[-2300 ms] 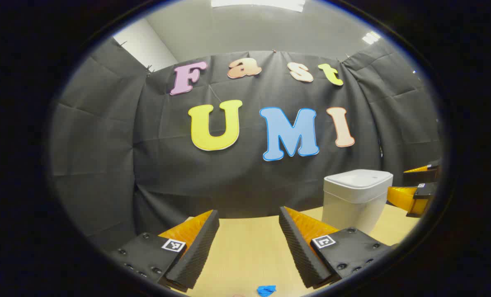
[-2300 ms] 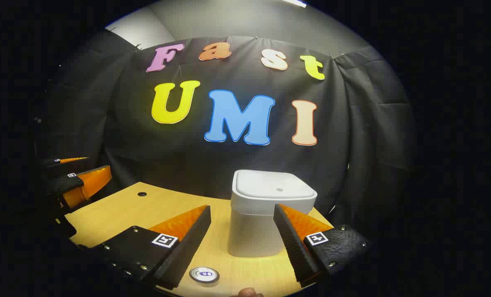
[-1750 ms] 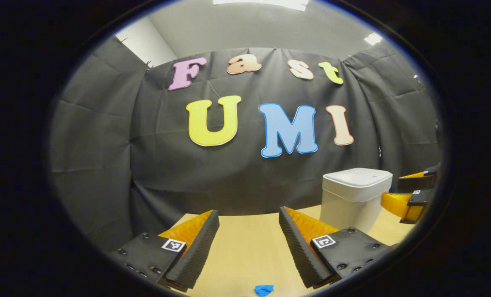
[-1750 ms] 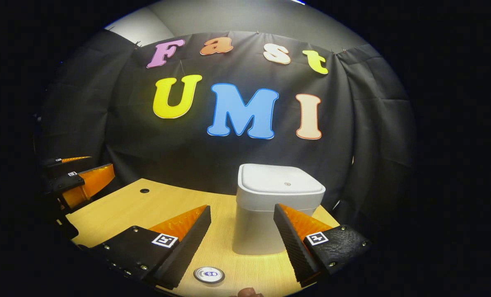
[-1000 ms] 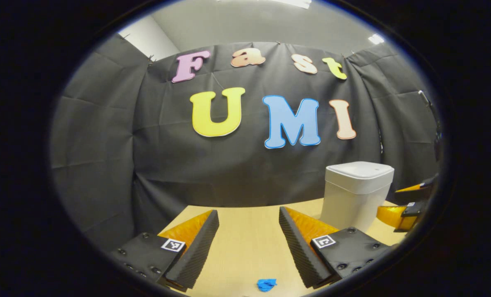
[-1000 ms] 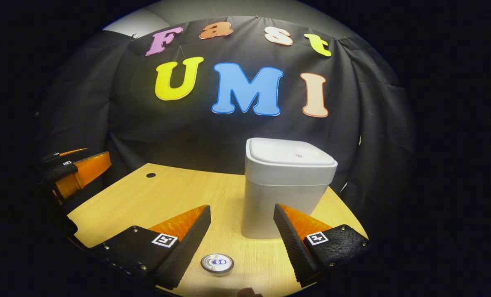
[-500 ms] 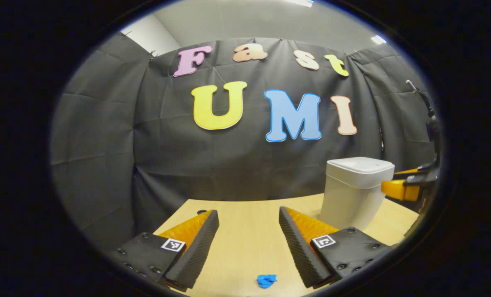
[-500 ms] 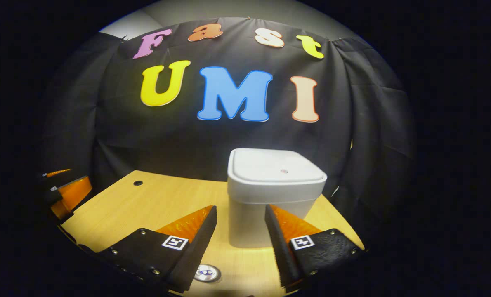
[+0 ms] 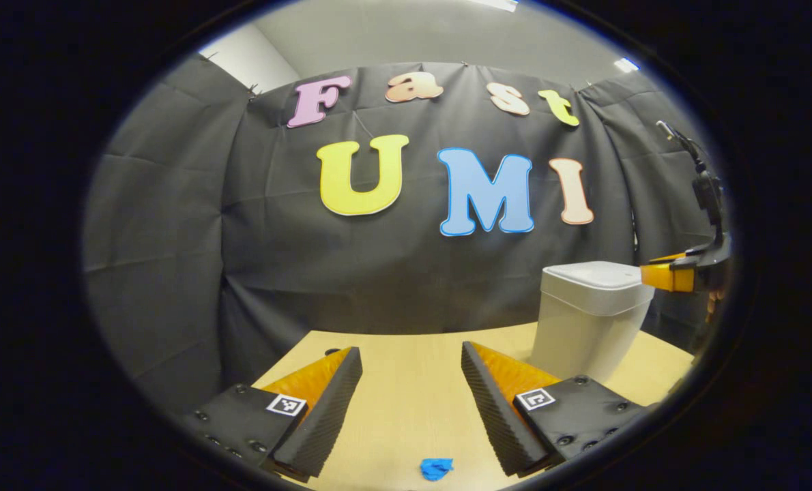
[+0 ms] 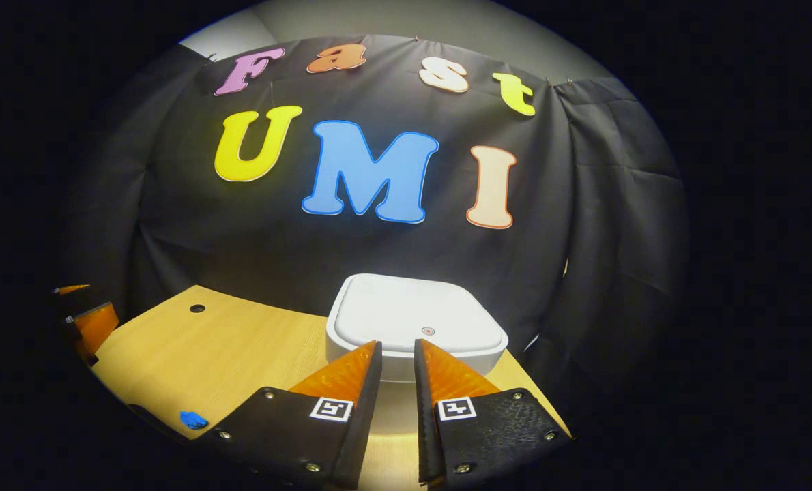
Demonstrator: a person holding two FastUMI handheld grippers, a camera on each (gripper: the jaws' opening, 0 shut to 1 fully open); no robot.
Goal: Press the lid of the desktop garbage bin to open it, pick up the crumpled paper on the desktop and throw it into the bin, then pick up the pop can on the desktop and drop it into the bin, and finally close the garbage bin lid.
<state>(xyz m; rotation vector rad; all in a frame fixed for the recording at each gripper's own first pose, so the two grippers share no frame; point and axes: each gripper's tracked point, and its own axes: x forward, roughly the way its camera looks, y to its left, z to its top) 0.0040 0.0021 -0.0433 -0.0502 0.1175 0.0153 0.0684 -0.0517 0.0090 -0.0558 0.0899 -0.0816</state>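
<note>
While the right gripper (image 10: 398, 354) hovers at the bin lid's (image 10: 413, 317) 6 o'clock edge, fingers nearly together, the left gripper (image 9: 411, 372) stays spread above the table (image 9: 406, 409), blue paper (image 9: 436, 468) at 6 o'clock.

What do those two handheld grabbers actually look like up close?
Both the left gripper and right gripper have two wedge-shaped jaws with ridged inner faces. Each jaw sits on a screwed-on plate bearing a small square black-and-white marker.
</note>
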